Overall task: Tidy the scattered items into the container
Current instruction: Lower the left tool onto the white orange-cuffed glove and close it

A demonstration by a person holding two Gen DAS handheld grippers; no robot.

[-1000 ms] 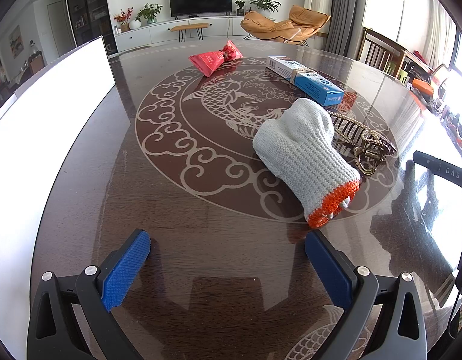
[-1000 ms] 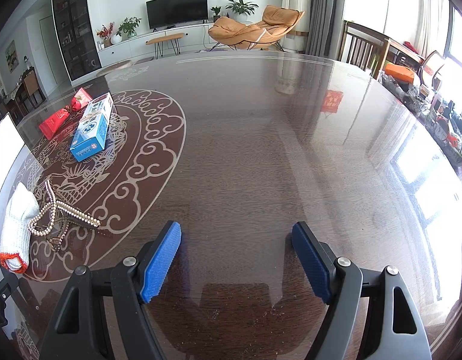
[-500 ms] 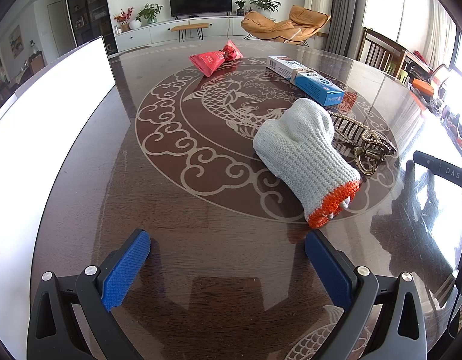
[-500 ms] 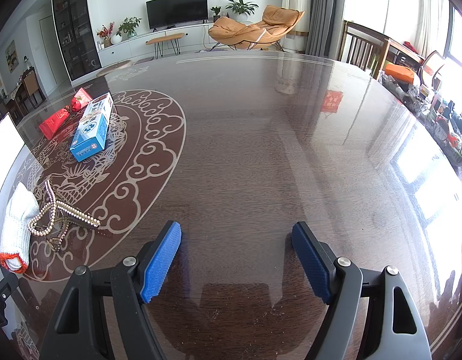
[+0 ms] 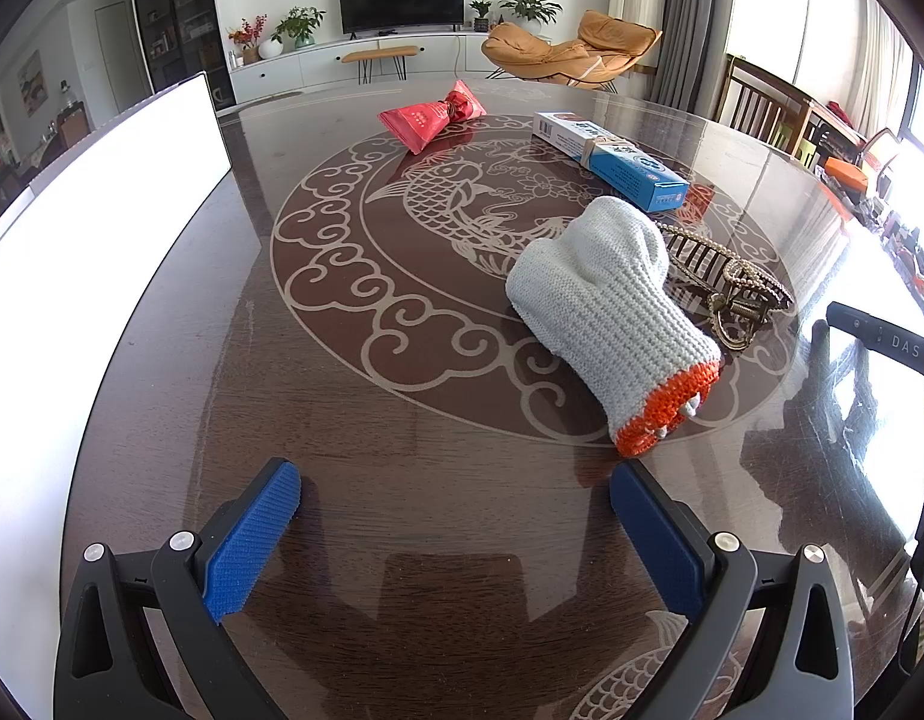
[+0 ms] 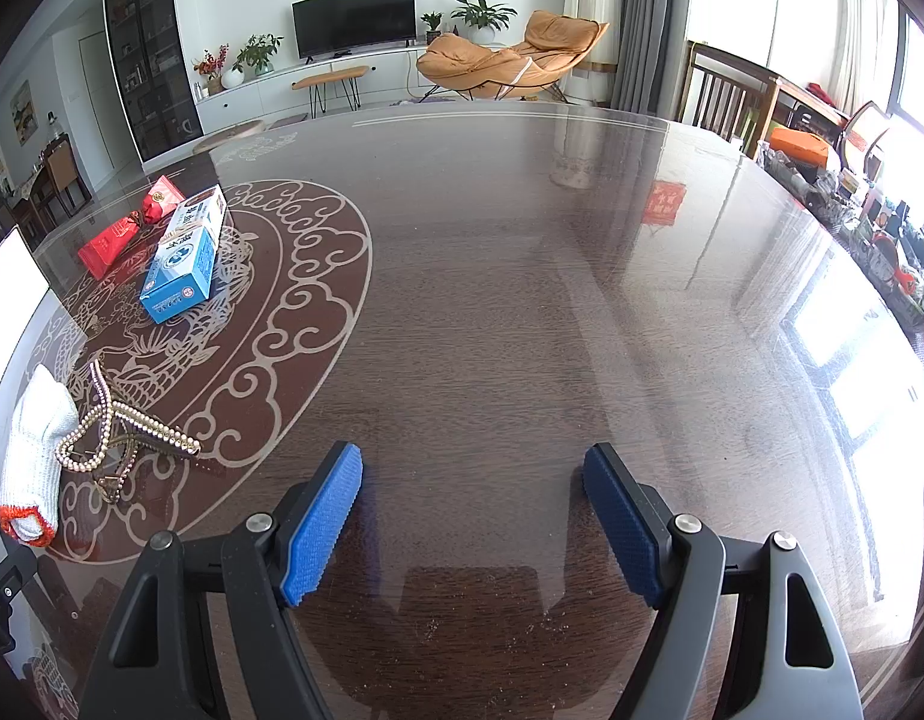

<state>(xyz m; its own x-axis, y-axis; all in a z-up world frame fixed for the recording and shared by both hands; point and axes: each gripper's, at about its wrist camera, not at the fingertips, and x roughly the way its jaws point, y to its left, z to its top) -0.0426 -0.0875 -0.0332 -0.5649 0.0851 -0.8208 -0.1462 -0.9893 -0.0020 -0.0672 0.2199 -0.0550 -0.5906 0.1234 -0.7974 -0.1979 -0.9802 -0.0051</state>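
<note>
A white knit glove with an orange cuff point(image 5: 606, 312) lies on the dark table ahead and right of my left gripper point(image 5: 456, 495), which is open and empty. A beaded hair claw point(image 5: 732, 294) lies right behind the glove. A blue and white box point(image 5: 612, 159) and a red packet point(image 5: 432, 117) lie farther back. A white container point(image 5: 102, 228) stands along the left. My right gripper point(image 6: 471, 480) is open and empty over bare table; the glove point(image 6: 33, 450), hair claw point(image 6: 120, 438), box point(image 6: 183, 255) and red packet point(image 6: 126, 225) lie to its left.
The round dark table point(image 6: 522, 300) has a pale fish and cloud pattern point(image 5: 402, 228) in its middle. Part of the right gripper's body point(image 5: 882, 342) shows at the right edge of the left wrist view. Chairs point(image 6: 726, 96) stand beyond the far right rim.
</note>
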